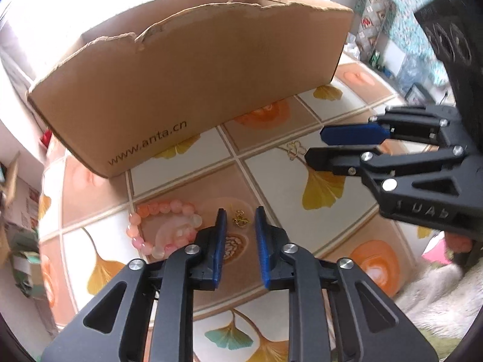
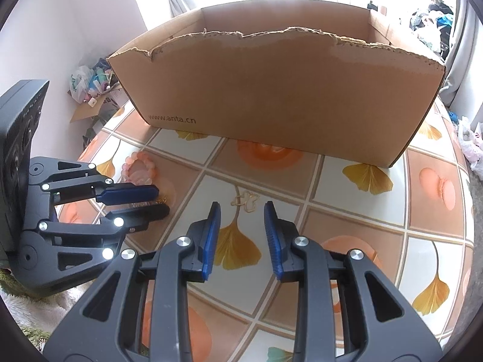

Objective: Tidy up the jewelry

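Jaws apart on both grippers, left gripper [image 1: 240, 221] over small gold earring [image 1: 240, 219], pink beaded bracelet [image 1: 163, 226] at nine o'clock; right gripper [image 2: 241, 211] near pale gold ring-shaped trinket [image 2: 247, 201]; brown cardboard box [image 2: 271, 90] at twelve awaits everything on floral-tiled counter [image 2: 362, 211].

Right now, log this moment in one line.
left gripper: open over gold earring | right gripper: open near butterfly piece | box: behind

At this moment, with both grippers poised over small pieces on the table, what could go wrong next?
1. The left gripper is open over a tiny gold earring; closing could pinch the tablecloth or flick the earring away.
2. The pink bead bracelet lies close beside the left finger and could be nudged.
3. The right gripper is open near a thin gold butterfly piece, flat and hard to grasp.
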A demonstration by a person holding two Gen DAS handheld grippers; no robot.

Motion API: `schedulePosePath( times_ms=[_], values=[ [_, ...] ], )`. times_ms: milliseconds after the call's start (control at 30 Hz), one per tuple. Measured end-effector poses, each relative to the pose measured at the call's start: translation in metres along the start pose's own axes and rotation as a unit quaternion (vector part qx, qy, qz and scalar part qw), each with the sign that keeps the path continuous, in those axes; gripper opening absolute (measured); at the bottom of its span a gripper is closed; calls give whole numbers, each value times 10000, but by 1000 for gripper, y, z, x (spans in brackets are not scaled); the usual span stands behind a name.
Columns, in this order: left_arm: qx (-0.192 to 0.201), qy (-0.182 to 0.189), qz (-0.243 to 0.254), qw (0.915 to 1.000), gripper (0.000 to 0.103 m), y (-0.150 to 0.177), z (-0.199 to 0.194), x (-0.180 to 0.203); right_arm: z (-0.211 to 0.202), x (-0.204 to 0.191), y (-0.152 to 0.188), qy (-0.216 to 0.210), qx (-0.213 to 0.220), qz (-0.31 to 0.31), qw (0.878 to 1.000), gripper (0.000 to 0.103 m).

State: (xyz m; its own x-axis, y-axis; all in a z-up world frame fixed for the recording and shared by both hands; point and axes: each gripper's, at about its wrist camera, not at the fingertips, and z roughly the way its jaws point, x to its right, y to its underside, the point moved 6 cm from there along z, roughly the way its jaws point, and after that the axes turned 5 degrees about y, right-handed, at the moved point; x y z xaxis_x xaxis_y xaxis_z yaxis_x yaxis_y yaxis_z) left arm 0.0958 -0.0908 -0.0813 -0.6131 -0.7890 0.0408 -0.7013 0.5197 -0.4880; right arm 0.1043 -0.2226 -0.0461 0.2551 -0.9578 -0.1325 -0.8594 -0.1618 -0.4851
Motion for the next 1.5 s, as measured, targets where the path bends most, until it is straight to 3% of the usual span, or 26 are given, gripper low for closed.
schedulePosePath(
  times_ms=[100, 267, 667, 933, 1067, 1233, 1500],
  values=[
    [-7, -114, 120, 9999, 8, -2, 3, 0, 0, 0, 1, -26, -7, 10, 10000, 28],
    [19, -205, 255, 9995, 7, -3, 5, 3, 2, -3, 1, -111, -108, -18, 9999, 28],
    [56, -65, 49, 10000, 7, -1, 0, 1, 17, -9, -6, 89, -664, 87, 9977, 28],
    [131, 96, -73, 9998, 6, 1, -2, -1, 26, -18, -15, 473, -729, -15, 9962, 28],
    [172, 170, -119, 9996, 6, 2, -4, -4, 30, -24, -15, 753, -710, -267, 9943, 23],
    [205, 235, -142, 9994, 6, 3, -5, -5, 32, -27, -15, 734, -723, -416, 9938, 16],
    [254, 302, -210, 9990, 6, 4, -7, -8, 34, -27, -15, 611, -705, -404, 9948, 16]
  ],
)
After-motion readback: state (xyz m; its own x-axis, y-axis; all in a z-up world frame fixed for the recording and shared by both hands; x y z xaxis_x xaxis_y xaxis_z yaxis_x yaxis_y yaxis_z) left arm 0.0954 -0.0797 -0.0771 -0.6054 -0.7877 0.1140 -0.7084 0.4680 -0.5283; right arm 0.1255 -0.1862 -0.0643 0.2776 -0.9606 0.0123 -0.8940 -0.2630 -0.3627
